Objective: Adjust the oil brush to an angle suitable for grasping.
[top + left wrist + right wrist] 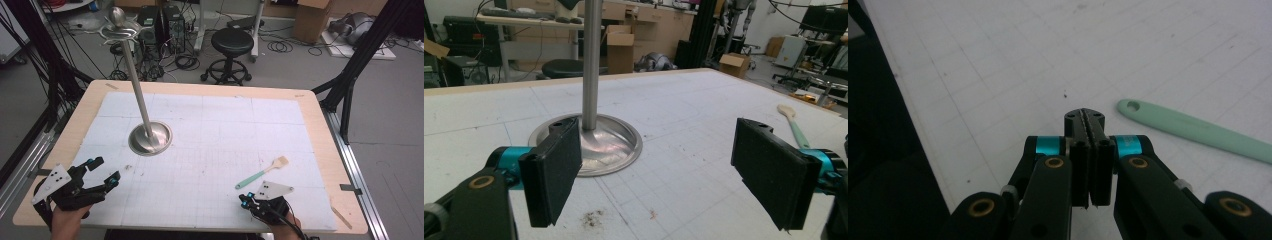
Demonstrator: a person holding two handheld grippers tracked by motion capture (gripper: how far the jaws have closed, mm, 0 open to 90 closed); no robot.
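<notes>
A: Where is the left gripper (104, 172)?
B: It sits near the front left corner of the table (320, 125), held in a hand (67, 220). Its jaws stand wide apart with nothing between them. In the left gripper view (659, 175) they frame the bare white mat (684, 120), and the stand (591, 125) rises just beyond the left jaw.

A: What does the stand look like?
B: It is a round steel base (150, 139) with a tall thin pole (135, 75) that carries a ball on top. It stands upright on the left half of the mat, near the left gripper but apart from it.

A: And the right gripper (243, 198)?
B: It is at the front edge, right of centre. In the right gripper view (1089, 120) its pads are pressed flat together and hold nothing.

A: What lies closest to it?
B: A brush (262, 172) with a mint green handle and a pale head lies flat on the mat. Its handle end points toward the right gripper and lies just beside the tips, not touching. In the right gripper view the handle (1193, 131) runs off to the right of the jaws.

A: Anything else on the table?
B: A thin wooden stick (342, 216) lies near the front right corner, on the bare wood.
</notes>
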